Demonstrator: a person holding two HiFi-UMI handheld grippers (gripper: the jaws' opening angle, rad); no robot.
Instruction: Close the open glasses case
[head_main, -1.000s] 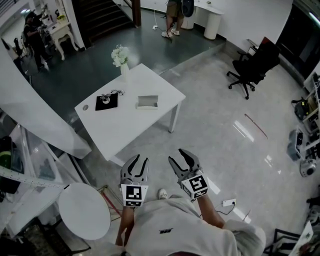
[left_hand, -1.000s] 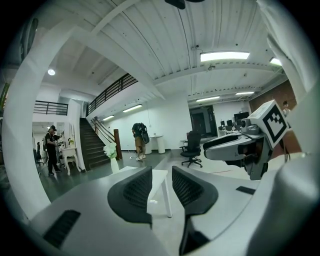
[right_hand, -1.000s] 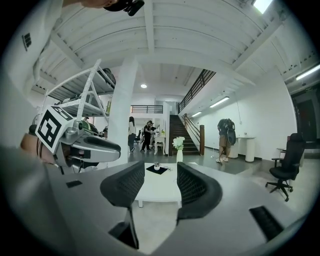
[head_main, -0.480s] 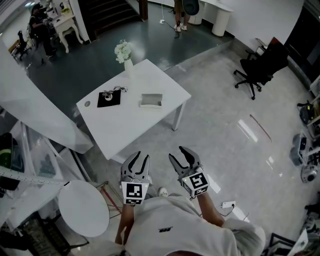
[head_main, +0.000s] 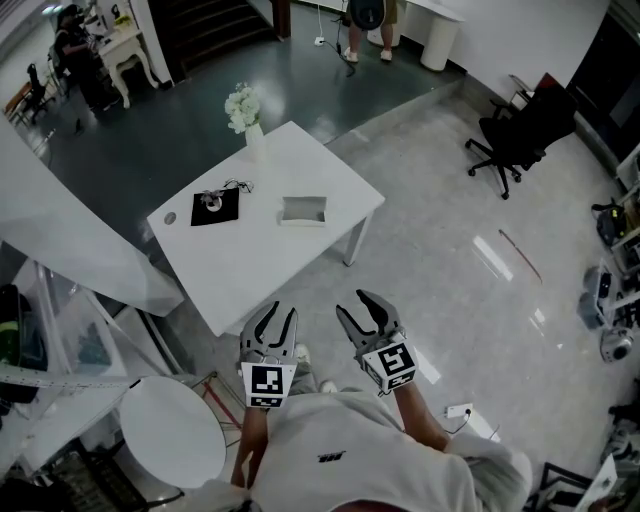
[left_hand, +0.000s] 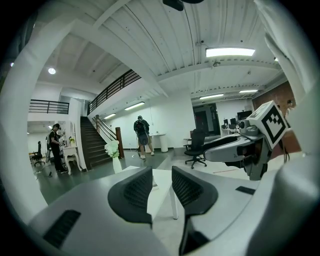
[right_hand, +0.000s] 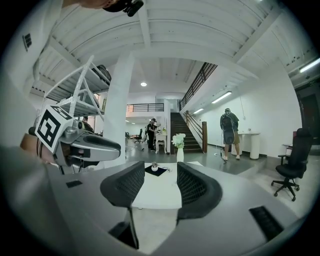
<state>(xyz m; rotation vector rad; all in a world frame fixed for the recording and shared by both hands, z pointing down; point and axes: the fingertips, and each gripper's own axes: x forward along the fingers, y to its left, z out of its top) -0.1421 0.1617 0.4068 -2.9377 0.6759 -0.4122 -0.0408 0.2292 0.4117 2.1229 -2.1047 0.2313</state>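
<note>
We held the left gripper (head_main: 272, 322) and the right gripper (head_main: 357, 312) side by side in front of our chest, both well short of the white table (head_main: 262, 262). In the left gripper view its jaws stood apart, and only the far table and floor showed in the gap. The right gripper view showed the same: jaws wide, with the table top (right_hand: 159, 192) framed between them.

The glasses case (head_main: 302, 210) lay with its lid up on the far half of the table, toward the right edge. Well to its left sat a black mat (head_main: 213, 206) with a small object and a thin cord on it; we could not tell what the object was. A vase of white flowers (head_main: 243, 112) stood at the table's far corner.

Between us and the case lay a strip of pale floor (head_main: 440, 270) and then the bare near half of the table. A round white table (head_main: 172, 432) stood close by on our left, beside a long white partition (head_main: 60, 225). A black office chair (head_main: 517, 132) stood well off to the right. Beyond the table, one person (head_main: 75, 40) stood at a small desk near the stairs (head_main: 205, 25), and another person (head_main: 367, 20) stood further right.
</note>
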